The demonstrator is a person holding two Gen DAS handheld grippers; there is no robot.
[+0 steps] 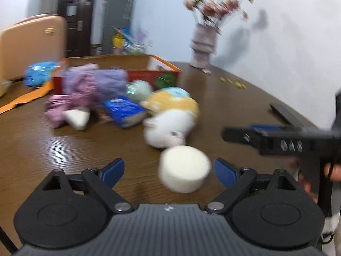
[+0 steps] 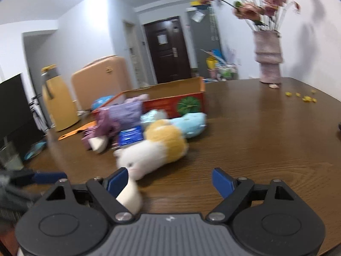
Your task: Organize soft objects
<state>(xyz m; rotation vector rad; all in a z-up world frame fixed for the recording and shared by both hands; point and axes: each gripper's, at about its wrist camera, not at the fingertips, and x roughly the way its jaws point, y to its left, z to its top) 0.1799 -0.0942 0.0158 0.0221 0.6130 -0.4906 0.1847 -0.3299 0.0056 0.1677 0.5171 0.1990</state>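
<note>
Both tools were open: the left tool had the white round sponge between its pads, not yet pressed. The right tool faced the plush toy on the surface. Closing gently around the sponge's middle seemed best.

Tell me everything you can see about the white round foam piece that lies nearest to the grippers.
The white round foam piece is a short, thick disc, like a sponge, with a flat top and a smooth matte side. It lies on the brown wooden table, slightly tilted and blurred. It sits ahead of the open left gripper, nearer its right finger, untouched by the pads. The white and yellow plush toy lies just behind it; whether they touch is unclear.
</note>
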